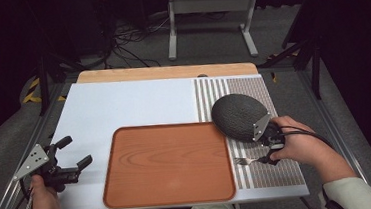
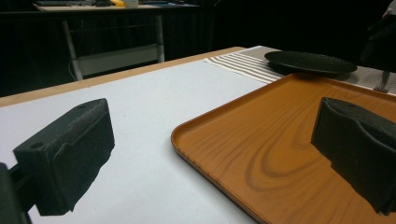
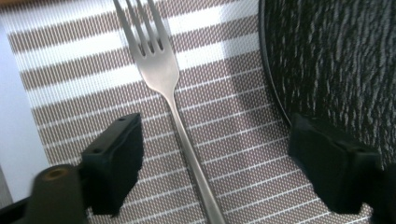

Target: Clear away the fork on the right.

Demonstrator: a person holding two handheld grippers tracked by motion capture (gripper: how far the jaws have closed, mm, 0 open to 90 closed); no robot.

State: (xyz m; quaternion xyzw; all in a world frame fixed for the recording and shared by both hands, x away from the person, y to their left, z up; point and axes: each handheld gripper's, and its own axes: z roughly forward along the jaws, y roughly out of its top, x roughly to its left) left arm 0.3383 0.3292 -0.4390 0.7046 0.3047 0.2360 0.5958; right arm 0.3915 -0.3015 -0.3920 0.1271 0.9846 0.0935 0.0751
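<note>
- A dark textured round plate (image 3: 336, 60) lies just beside the right gripper (image 3: 215, 158); a brown wood-grain rectangular tray (image 1: 168, 163) sits on the other side, near the left gripper (image 1: 69, 156), whose jaws stand wide apart, holding nothing
- The silver metal fork (image 3: 161, 70) lies flat on the striped woven placemat (image 3: 70, 56) between the right gripper's open, untouching jaws; its tines point toward the tray
- White table (image 1: 118, 107); dark room with cables behind

We've got a silver metal fork (image 3: 161, 74) on a brown-and-white striped woven placemat (image 3: 74, 70), beside a black textured round plate (image 3: 336, 56) and an orange wood-grain tray (image 1: 168, 163).
</note>
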